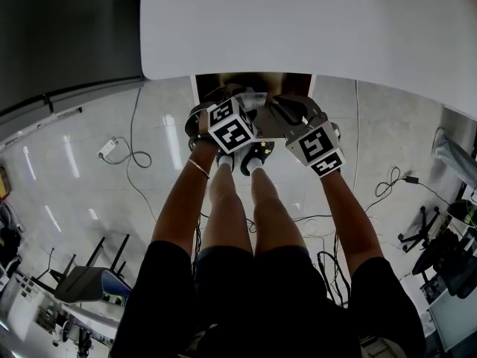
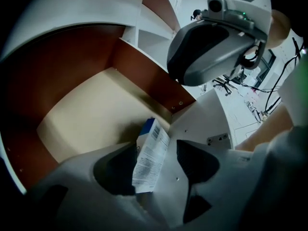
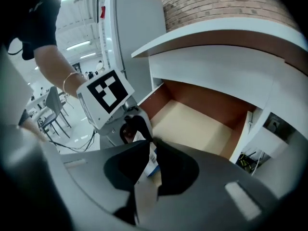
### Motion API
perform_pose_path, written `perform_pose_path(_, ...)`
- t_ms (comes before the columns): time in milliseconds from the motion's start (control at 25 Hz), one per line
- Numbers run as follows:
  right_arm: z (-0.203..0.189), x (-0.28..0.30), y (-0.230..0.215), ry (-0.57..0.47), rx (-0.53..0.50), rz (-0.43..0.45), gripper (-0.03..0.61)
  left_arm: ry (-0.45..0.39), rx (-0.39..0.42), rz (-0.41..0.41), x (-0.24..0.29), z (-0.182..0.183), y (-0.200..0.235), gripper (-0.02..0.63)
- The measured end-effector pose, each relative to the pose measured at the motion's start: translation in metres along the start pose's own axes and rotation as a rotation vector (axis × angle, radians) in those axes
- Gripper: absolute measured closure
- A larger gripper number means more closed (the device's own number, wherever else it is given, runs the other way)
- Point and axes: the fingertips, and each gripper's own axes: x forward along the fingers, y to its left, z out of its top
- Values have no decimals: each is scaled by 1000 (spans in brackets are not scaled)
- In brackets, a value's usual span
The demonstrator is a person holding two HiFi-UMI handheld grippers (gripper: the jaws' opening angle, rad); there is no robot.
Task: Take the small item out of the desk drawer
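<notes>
A small white box [image 2: 151, 155] with a blue end and a barcode is clamped in the fingers of the left gripper [image 2: 156, 147], over the open drawer [image 2: 77, 114]. The gripper's body cuts off the box's lower end, and we cannot read its print. The right gripper [image 3: 155, 143] sits just beside it, its fingers a narrow gap apart and gripping nothing; the box shows through that gap. In the head view both grippers cover the box and most of the drawer. The drawer has a pale bottom and brown walls, under a white counter [image 1: 313, 28]. Below lies a glossy pale floor [image 1: 74, 200] with loose cables [image 1: 127, 155]. A brick wall [image 3: 216, 4] stands behind.
</notes>
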Motion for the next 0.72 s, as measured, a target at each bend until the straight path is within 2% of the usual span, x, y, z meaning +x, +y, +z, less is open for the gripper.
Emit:
perform_pose_path(280,-21,29,9,175,-222,51,494,-12,9,-16,-5,-1,-9,365)
perform_pose_path(480,-35,48,10,271,-303,81,440,-27,6,-35,-9,-2,-14,367)
perform_pose_path(720,-48,67,14,347,-382,123,423,-38,7,-37,-11,-2,-17,374)
